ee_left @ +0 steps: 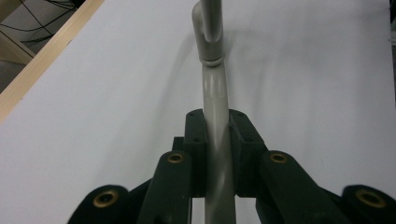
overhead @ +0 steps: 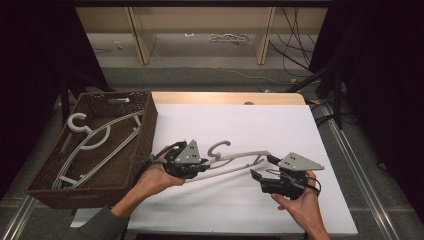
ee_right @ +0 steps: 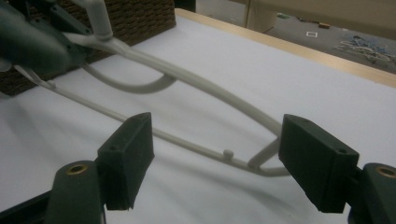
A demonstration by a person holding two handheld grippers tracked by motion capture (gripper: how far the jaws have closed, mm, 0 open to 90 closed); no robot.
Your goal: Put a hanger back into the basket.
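Observation:
A grey plastic hanger lies across the middle of the white table top, its hook pointing away from me. My left gripper is shut on the hanger's left arm, close to the hook. In the left gripper view the hanger arm runs straight out from between the closed jaws of that gripper. My right gripper stands open at the hanger's right end. In the right gripper view the hanger has its corner between the wide-apart jaws of the gripper, touching neither.
A brown wicker basket stands at the table's left side and holds more grey hangers. A wooden strip borders the table's far edge. Beyond it are shelving legs and loose cables on the floor.

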